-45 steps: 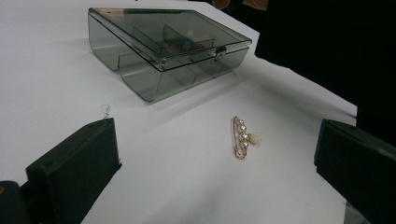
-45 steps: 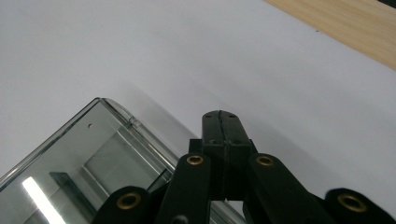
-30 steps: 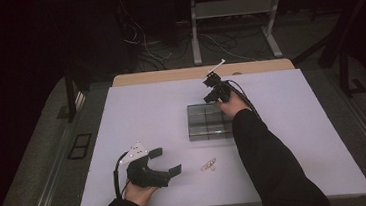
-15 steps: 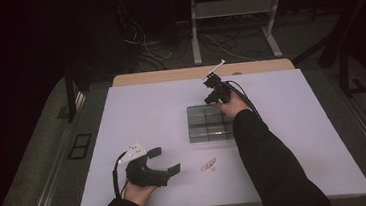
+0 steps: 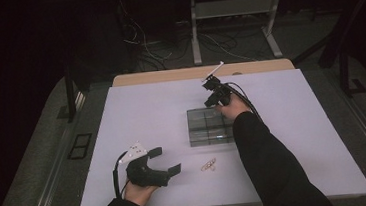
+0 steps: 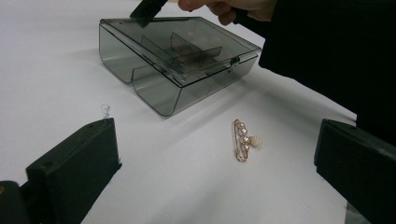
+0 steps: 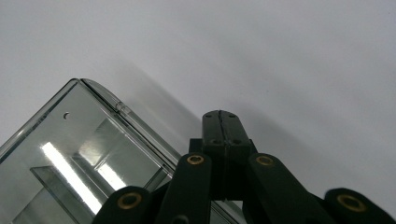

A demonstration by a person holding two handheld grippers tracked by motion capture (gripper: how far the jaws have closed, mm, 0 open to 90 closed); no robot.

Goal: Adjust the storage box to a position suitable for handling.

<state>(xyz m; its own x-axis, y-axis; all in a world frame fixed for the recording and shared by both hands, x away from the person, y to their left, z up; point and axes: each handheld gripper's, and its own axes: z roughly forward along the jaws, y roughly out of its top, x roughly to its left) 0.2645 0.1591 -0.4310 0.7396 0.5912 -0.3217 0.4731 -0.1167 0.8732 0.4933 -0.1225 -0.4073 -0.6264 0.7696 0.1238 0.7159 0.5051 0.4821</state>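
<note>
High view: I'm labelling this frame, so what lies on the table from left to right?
Left gripper → pearl brooch → clear grey box, with the right gripper at its far edge.

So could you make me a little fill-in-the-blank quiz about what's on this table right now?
1. The smoky see-through box has its lid ____.
2. The gold pin with pearls lies on the white table, ____ the box.
3. The fingers of the left gripper stand ____, with the pin ahead of them.
4. The fingers of the right gripper are pressed ____ at the box's edge.

Missing words: closed; outside; open; together
</note>
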